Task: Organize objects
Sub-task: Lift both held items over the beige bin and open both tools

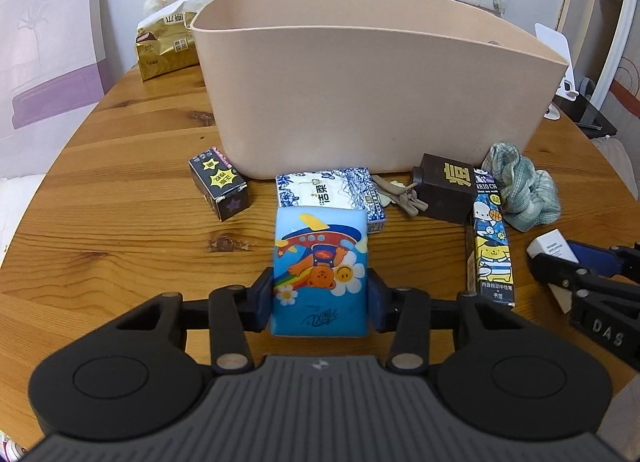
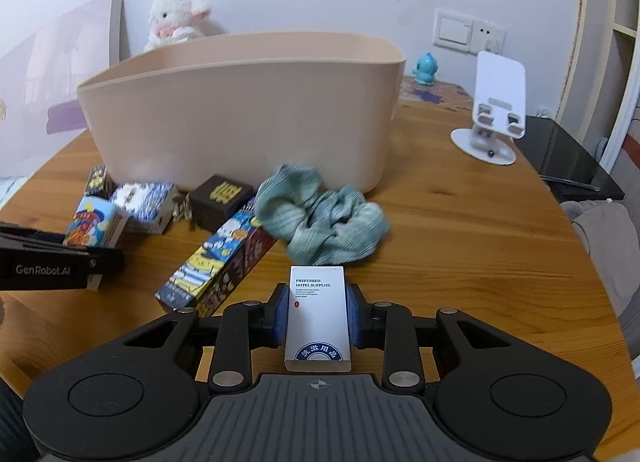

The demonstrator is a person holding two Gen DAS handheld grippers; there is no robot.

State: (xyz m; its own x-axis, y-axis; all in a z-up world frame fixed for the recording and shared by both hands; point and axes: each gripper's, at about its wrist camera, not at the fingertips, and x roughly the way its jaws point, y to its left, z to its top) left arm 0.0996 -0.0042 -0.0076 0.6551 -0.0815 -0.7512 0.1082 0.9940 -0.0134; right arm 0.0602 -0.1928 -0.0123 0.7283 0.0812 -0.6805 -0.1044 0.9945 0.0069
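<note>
Both grippers hold a pack in front of the beige bin.

Left wrist view: the left gripper (image 1: 320,298) pinches a blue cartoon tissue pack (image 1: 320,274), long axis pointing ahead to the beige bin (image 1: 372,98).
Right wrist view: the right gripper (image 2: 318,316) clamps a white hotel supplies box (image 2: 318,316); the bin (image 2: 240,114) lies ahead-left, behind a green cloth (image 2: 320,222).

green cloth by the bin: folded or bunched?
Bunched. The green ribbed cloth lies crumpled in loose lumps on the wooden table, no flat folds.
</note>
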